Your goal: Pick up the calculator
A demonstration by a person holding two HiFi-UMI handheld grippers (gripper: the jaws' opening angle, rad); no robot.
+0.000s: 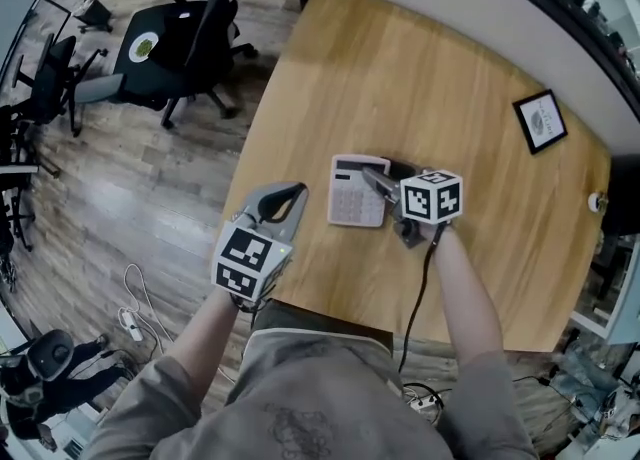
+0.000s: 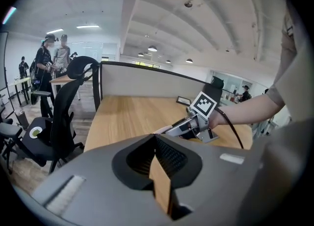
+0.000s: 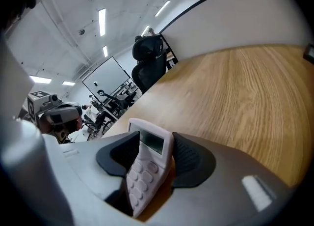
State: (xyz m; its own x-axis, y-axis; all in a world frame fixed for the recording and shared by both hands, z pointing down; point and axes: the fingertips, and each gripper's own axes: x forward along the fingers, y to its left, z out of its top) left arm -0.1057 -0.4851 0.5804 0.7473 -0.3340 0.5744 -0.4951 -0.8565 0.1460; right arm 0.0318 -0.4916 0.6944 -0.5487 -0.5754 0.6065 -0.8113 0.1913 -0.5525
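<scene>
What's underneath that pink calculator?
Only the wooden table shows beneath the calculator, which sits between the right gripper's jaws. Whether its underside rests on the wood is covered.

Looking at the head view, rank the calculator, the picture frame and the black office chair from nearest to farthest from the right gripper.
1. calculator, between the right gripper jaws.
2. picture frame, off to the right.
3. black office chair, far off at upper left.

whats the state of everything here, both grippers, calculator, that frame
right hand-held gripper: jaws closed on the calculator
calculator: gripped, tilted between the jaws, keys showing
left hand-held gripper: jaws together, nothing between them
picture frame: lying flat on the table
</scene>
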